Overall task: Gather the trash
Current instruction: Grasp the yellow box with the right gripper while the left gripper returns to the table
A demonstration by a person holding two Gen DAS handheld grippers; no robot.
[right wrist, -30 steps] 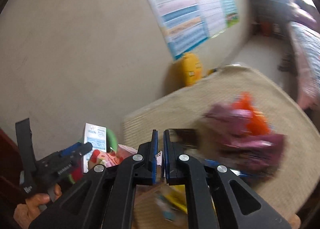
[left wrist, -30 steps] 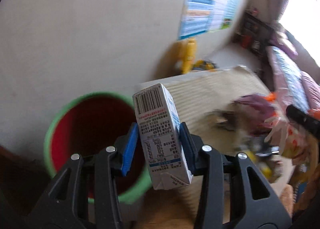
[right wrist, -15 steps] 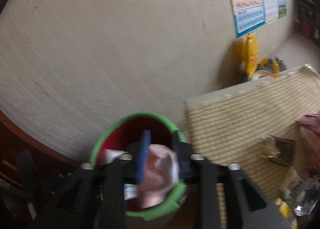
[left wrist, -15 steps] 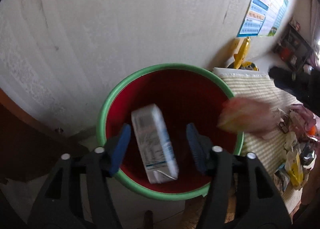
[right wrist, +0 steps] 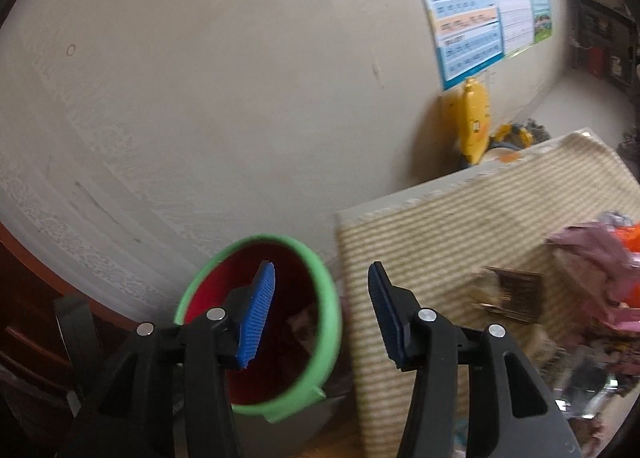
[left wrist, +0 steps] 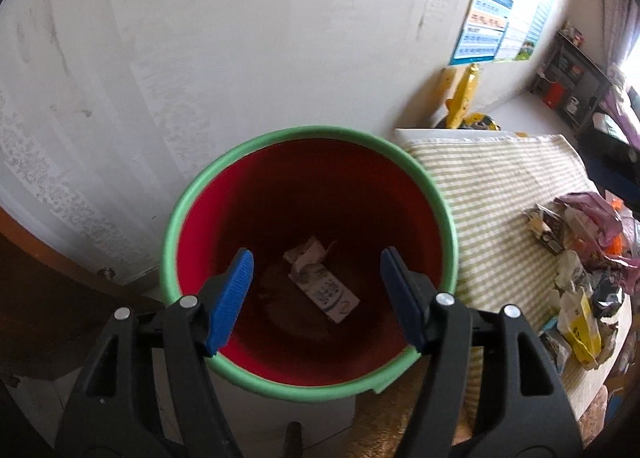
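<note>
Carton [left wrist: 325,290] lies in bin [left wrist: 308,138], below open left hand-held gripper [left wrist: 316,298].

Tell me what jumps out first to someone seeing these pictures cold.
The red bin with a green rim fills the left wrist view, a milk carton and crumpled wrapper lying at its bottom. Both the left tool and right tool gape open. More trash litters the striped cloth to the right.
</note>
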